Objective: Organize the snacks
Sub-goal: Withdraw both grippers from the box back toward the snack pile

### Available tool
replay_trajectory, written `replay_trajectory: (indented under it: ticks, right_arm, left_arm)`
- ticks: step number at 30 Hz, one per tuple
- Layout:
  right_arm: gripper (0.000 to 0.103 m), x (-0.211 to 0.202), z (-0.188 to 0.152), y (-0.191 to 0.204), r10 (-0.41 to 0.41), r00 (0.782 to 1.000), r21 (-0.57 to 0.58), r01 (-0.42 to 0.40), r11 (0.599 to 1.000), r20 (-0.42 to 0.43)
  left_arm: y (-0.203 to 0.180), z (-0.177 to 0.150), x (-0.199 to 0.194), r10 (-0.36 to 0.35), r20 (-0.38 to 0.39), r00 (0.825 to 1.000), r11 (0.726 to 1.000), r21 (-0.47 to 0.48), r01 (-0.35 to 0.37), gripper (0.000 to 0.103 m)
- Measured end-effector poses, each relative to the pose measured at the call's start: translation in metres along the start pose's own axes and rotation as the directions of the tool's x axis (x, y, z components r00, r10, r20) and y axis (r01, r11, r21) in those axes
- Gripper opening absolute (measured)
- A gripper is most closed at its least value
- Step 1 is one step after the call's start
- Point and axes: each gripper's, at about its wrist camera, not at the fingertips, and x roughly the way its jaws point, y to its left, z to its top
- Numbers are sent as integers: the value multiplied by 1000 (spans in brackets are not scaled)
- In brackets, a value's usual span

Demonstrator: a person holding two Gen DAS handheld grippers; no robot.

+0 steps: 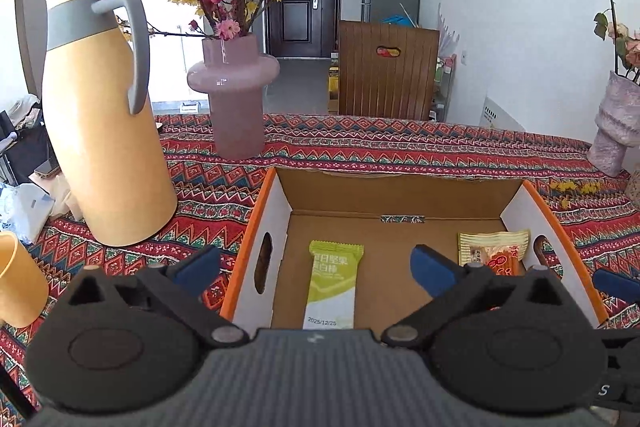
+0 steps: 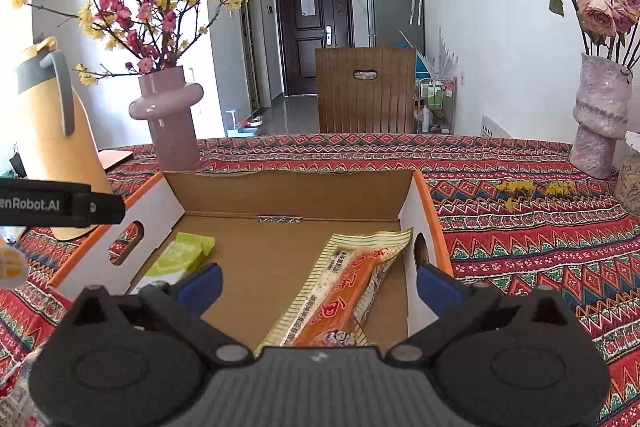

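An open cardboard box (image 1: 256,227) with orange rim and white outer walls fills the lower centre of both views, oval handle holes in its side walls; a green and white snack bar (image 1: 332,287) lies flat on its floor, lower centre in the left view; an orange sausage pack (image 2: 340,295) with gold striped edges lies flat and aslant, lower centre in the right view, near the right wall.

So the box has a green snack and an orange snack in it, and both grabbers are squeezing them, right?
Not quite. The cardboard box does hold the green snack bar and the orange snack packet, but both wrist views show the left gripper and right gripper wide open, squeezing nothing.
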Motion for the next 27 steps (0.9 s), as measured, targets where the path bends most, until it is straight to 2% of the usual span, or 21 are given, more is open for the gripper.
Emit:
replay_trajectory:
  ticks: [5,10,14,23,27]
  right_arm:
    - [103,-20,-5,3,16,999,-10,-16,1000,33]
    - [103,-44,-12,6,33,997,-21,-31,999,73]
    - [103,-65,-20,8,44,994,-35,-41,999,101]
    - [103,-107,-51,9,62,989,-66,-54,996,133]
    - [103,-121,-71,7,66,990,-62,-58,996,127]
  left_arm:
    - [4,-8,-21,7,55,998,1000,5,-7,103]
    - [11,-18,-46,-15,104,994,1000,5,14,103]
    - [16,-29,-66,-3,151,988,1000,19,0,103]
    - [36,-63,-100,-67,187,980,997,36,61,103]
    - [49,-81,-110,-72,192,979,997,35,66,103]
